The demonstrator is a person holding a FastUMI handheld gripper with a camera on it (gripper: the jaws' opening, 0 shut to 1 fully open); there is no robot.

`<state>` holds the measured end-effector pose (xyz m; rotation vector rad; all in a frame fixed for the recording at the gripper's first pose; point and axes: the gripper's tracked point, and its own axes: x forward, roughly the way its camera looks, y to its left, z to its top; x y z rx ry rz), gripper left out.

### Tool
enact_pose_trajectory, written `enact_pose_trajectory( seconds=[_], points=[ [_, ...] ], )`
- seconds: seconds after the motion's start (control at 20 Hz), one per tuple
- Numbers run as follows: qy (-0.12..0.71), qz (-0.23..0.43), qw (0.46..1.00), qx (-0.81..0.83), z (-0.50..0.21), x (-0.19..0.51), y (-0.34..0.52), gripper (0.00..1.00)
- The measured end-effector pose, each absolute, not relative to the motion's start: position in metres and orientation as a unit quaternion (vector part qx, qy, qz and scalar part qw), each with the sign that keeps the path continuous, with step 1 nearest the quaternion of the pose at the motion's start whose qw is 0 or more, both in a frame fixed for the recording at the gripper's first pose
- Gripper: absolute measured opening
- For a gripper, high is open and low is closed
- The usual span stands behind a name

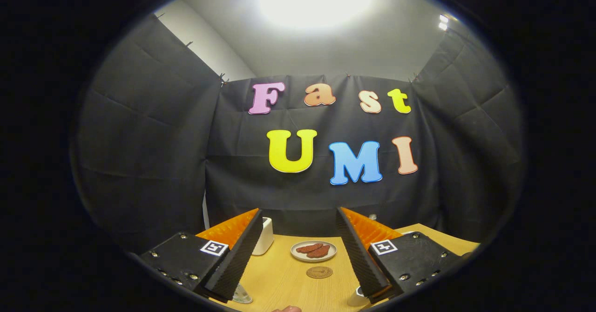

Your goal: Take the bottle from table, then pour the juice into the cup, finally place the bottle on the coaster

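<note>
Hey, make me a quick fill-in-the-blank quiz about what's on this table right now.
1. The gripper has its fingers ____, with nothing between them.
2. The round brown coaster lies on the light wooden table, nearer the fingers than the ____.
3. The small white plate holds reddish-brown ____ of food.

Missing words: open; plate; pieces

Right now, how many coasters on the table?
1. The coaster lies on the table between the open gripper's fingers, just nearer than the plate. Others may be hidden behind the fingers.
</note>
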<state>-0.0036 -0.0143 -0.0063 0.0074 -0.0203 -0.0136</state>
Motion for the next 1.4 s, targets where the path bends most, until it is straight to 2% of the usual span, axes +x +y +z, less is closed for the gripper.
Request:
enact_pose_trajectory(
  seconds=[0.45, 1.4],
  points=[
    [-0.007, -0.004, 1.000, 0.003, -0.026, 0.003, -0.001, 0.96],
    [0.059, 0.072, 0.996, -0.003, -0.127, -0.002, 0.124, 0.96]
  ],
)
